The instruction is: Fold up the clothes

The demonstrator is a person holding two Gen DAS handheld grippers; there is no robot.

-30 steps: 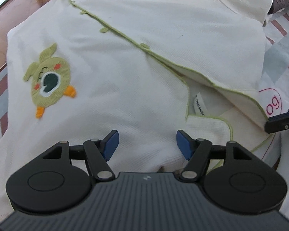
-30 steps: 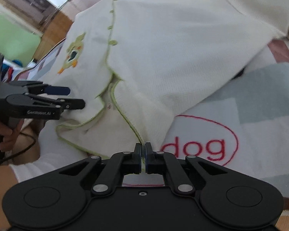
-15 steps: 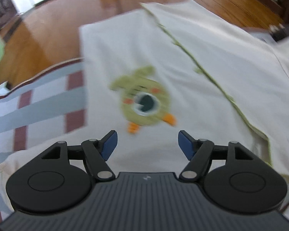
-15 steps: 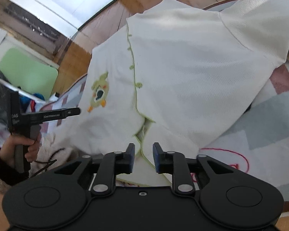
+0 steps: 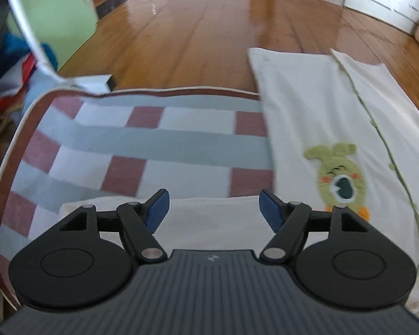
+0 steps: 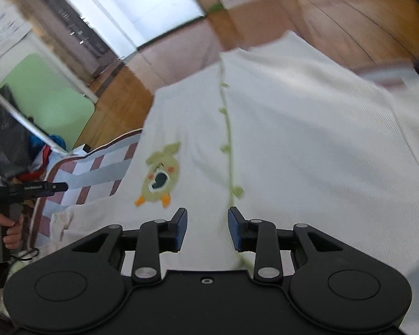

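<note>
My left hand-held gripper (image 5: pixel 214 206) hangs spread wide with nothing between its blue pads (image 5: pixel 156 208), and it sits over a pale strip of cloth, probably a sleeve (image 5: pixel 209 215), at the near edge of the checked mat (image 5: pixel 142 139). My guess is that I have it here to reach that sleeve next, since it sticks out sideways from the body of the garment. My right hand-held gripper (image 6: pixel 207 229) is parted too, less widely, and grips nothing; it hovers just above the button line, near the lower front of the cardigan (image 6: pixel 307 145).

The cardigan lies flat and face up, partly on the mat and partly running onto the wooden floor (image 5: pixel 209 28). It is cream, with a fine ribbed knit, thin green piping (image 6: pixel 227 128) down the front with small green buttons, and a green cartoon patch (image 6: pixel 160 176) with an open mouth and orange feet on one panel. The front looks closed and fairly smooth, so I judge it laid out for folding, with no fold made yet. The far side goes out of view on the right, so I cannot tell how the other sleeve lies. Both views are a bit motion-blurred.
</note>
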